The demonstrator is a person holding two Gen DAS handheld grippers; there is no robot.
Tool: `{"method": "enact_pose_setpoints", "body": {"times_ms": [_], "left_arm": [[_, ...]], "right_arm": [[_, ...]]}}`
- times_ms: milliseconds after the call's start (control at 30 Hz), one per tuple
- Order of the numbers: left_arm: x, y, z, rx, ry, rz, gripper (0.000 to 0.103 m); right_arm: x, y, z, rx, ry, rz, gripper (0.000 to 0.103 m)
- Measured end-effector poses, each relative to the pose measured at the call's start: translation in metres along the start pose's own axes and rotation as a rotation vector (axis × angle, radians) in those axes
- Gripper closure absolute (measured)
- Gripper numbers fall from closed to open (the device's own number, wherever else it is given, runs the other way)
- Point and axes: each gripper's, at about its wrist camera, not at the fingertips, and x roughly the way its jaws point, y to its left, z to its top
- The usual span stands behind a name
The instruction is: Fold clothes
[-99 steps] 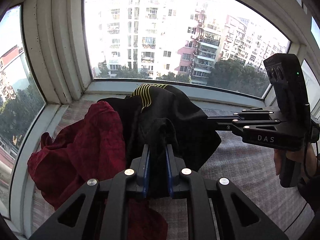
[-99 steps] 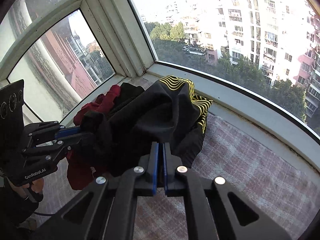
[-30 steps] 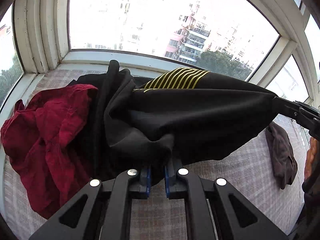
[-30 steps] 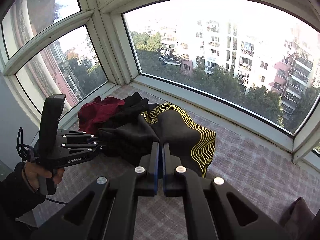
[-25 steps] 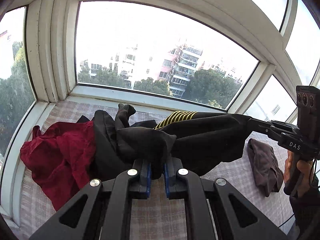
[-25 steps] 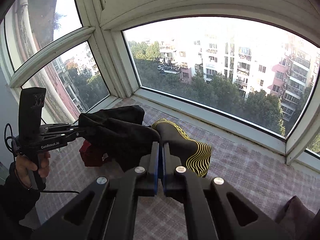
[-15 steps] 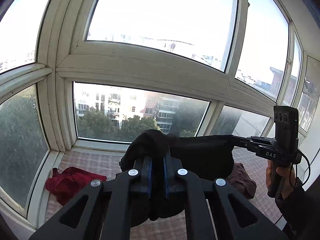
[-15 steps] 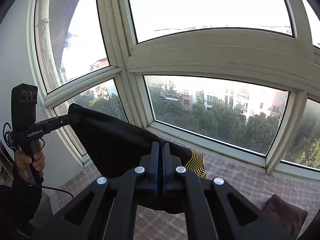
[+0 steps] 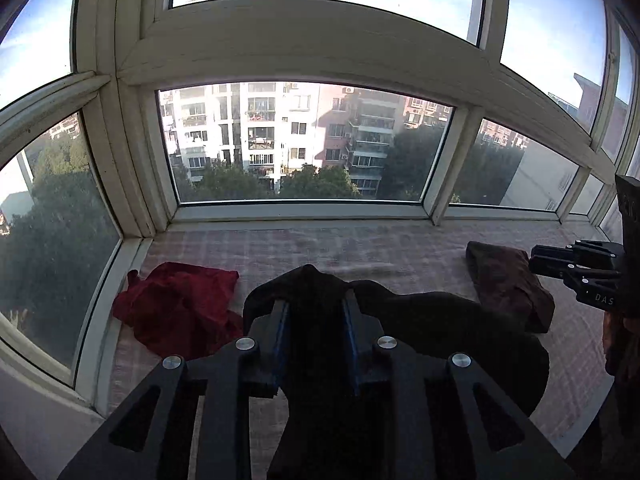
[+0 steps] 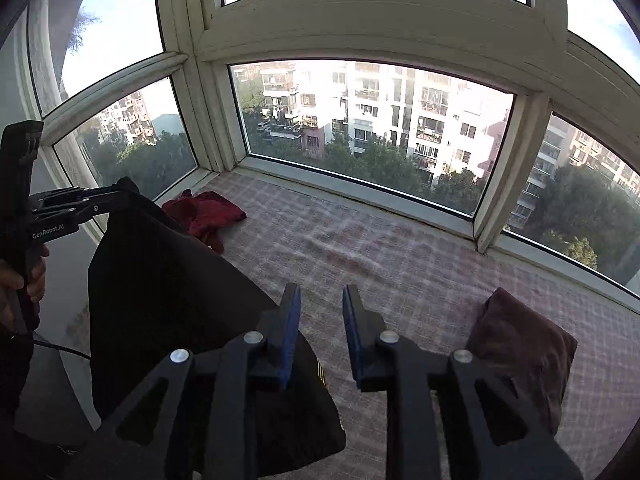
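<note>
Meanwhile, above a checked window-seat cushion [image 10: 400,248], the left gripper [image 9: 316,344] clamps a bunched edge of a black garment [image 10: 168,300], which hangs as a slack sheet toward the cushion's near edge. The right gripper [image 10: 319,332] stands released, jaws apart and holding nothing, beside that garment. A crumpled red garment [image 9: 180,308] lies near the cushion's left corner, a folded brown one [image 10: 528,352] at its right, bare cushion between them.

Black tongs [image 10: 319,312], blue pads [image 10: 291,320], silver screws, dark sleeve [image 10: 12,364]
</note>
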Motion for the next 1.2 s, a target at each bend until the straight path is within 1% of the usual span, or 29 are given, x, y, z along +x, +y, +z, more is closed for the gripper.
{"method": "enact_pose_setpoints", "body": {"times_ms": [33,100,167,200,233,300,400,500,567,667,767,800,933,1000,1100,1200], "left_arm": [[0.011,0.003,-0.008,-0.004,0.035,0.006,0.080],[0.003,0.002,-0.029,0.004,0.050,-0.013,0.079],[-0.004,0.001,-0.050,0.012,0.065,-0.033,0.071],[-0.008,0.000,-0.060,0.016,0.072,-0.043,0.060],[-0.012,0.000,-0.071,0.020,0.080,-0.052,0.056],[-0.020,-0.005,-0.092,0.031,0.098,-0.076,0.056],[-0.028,-0.032,-0.126,0.067,0.153,-0.123,0.056],[-0.026,-0.064,-0.164,0.072,0.222,-0.178,0.056],[-0.024,-0.086,-0.188,0.072,0.257,-0.192,0.056],[-0.023,-0.115,-0.221,0.053,0.284,-0.157,0.056],[-0.021,-0.142,-0.248,-0.007,0.315,-0.100,0.056],[-0.020,-0.152,-0.253,-0.019,0.311,-0.078,0.056],[-0.010,-0.185,-0.265,-0.043,0.276,0.028,0.054],[-0.001,-0.196,-0.269,-0.045,0.254,0.113,0.054],[0.016,-0.204,-0.274,-0.053,0.254,0.228,0.054],[0.027,-0.205,-0.277,-0.075,0.248,0.293,0.054]], "right_arm": [[0.004,-0.008,-0.009,0.022,0.014,0.021,0.081],[0.012,-0.023,-0.028,0.063,0.040,0.060,0.081],[0.008,-0.026,-0.050,0.040,0.056,0.070,0.079],[0.012,-0.027,-0.059,0.041,0.072,0.069,0.079],[0.016,-0.029,-0.068,0.043,0.088,0.068,0.078],[0.024,-0.032,-0.087,0.046,0.120,0.065,0.077],[0.036,-0.036,-0.114,0.052,0.168,0.062,0.077],[0.047,-0.041,-0.141,0.056,0.215,0.059,0.077],[0.053,-0.040,-0.143,0.041,0.223,0.078,0.077],[0.061,-0.040,-0.146,0.020,0.235,0.106,0.077],[0.069,-0.039,-0.149,-0.001,0.247,0.135,0.077],[0.072,-0.039,-0.150,-0.009,0.251,0.144,0.077],[0.083,-0.039,-0.154,-0.037,0.267,0.182,0.077],[0.088,-0.038,-0.156,-0.052,0.275,0.200,0.077],[0.094,-0.038,-0.157,-0.063,0.282,0.224,0.077],[0.097,-0.039,-0.157,-0.058,0.279,0.239,0.077]]}}
